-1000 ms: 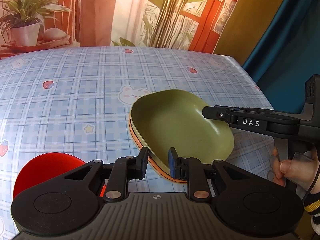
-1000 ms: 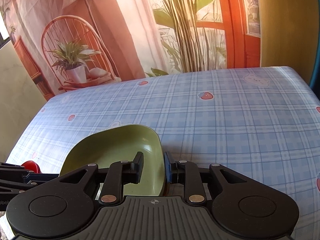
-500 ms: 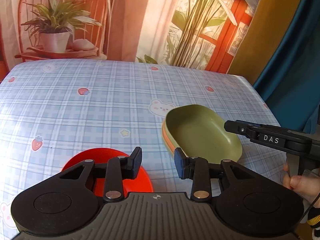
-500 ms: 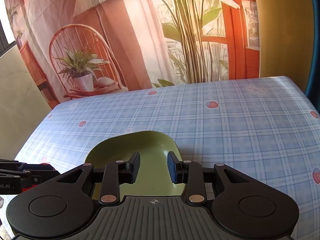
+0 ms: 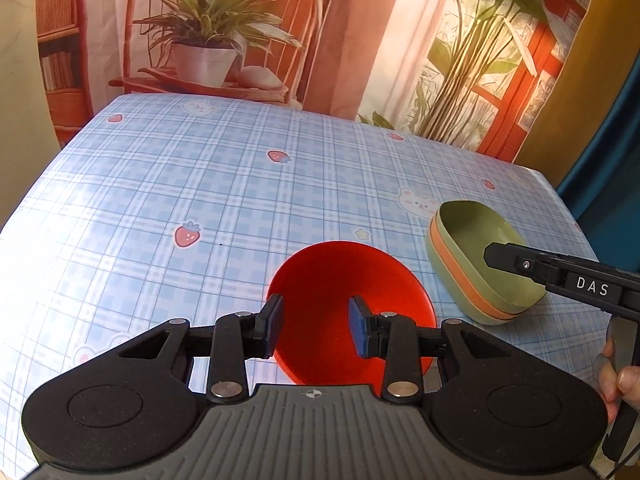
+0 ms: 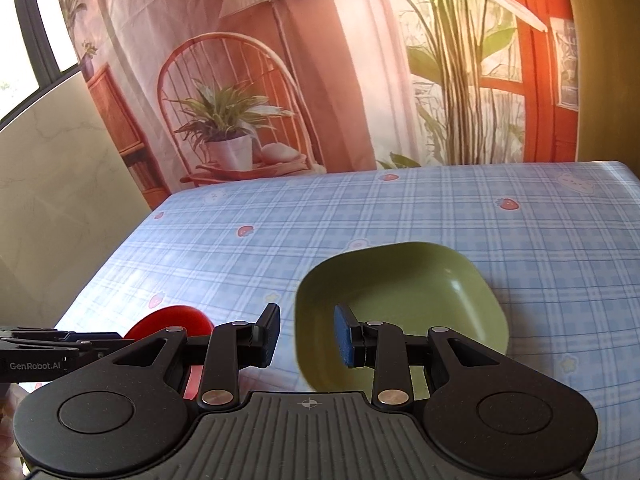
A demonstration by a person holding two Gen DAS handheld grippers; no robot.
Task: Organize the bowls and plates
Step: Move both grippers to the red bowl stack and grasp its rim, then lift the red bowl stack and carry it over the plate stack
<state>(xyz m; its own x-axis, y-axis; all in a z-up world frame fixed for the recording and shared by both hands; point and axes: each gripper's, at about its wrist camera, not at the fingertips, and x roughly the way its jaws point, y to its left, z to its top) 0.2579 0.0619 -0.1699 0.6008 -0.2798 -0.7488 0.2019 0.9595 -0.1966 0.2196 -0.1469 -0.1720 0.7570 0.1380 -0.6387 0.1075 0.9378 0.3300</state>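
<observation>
Left gripper (image 5: 316, 330) — jaws parted with nothing between the pads, having just been opening — hangs above the red plate (image 5: 348, 312), which lies flat on the blue checked tablecloth (image 5: 200, 184). Right gripper (image 6: 306, 336) — jaws also parted and gripping nothing — hovers over the near-left rim of the green bowl (image 6: 404, 300). This bowl sits nested in an orange bowl (image 5: 464, 280) and another green one, the stack standing just right of the plate, apart from it.
</observation>
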